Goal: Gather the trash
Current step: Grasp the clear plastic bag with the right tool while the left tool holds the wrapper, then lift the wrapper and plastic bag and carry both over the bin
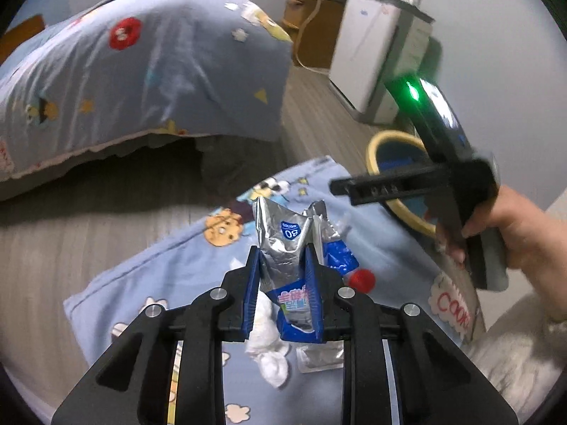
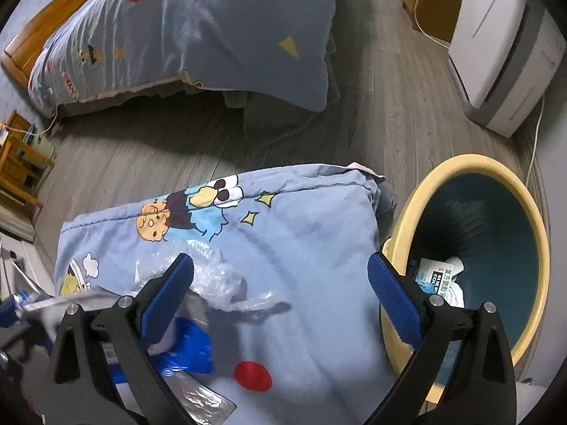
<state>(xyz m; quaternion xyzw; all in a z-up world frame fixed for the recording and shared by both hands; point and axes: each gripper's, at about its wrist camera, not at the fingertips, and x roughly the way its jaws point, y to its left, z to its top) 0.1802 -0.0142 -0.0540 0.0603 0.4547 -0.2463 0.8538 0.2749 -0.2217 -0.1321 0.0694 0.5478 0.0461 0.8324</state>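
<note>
My left gripper (image 1: pixel 283 251) is shut on a crumpled silver and blue foil pouch (image 1: pixel 280 233), held above a blue cartoon-print pillow (image 1: pixel 159 276). Under it on the pillow lie a white tissue (image 1: pixel 269 347) and a small clear packet (image 1: pixel 319 357). My right gripper (image 2: pixel 280 265) stands open over the same pillow (image 2: pixel 319 230) with nothing between its fingers. Clear plastic wrap (image 2: pixel 212 276), a blue wrapper (image 2: pixel 191 350) and a silver foil piece (image 2: pixel 198 400) lie near its left finger. The yellow-rimmed trash bin (image 2: pixel 471 163) stands right of the pillow and holds paper scraps (image 2: pixel 436 272).
A bed with a blue patterned duvet (image 1: pixel 141 71) fills the far left. A white appliance (image 2: pixel 496 53) with a trailing cable stands at the far right. Grey wooden floor (image 2: pixel 177 148) lies between bed and pillow. A hand (image 1: pixel 514 233) holds the right gripper beside the bin (image 1: pixel 372 145).
</note>
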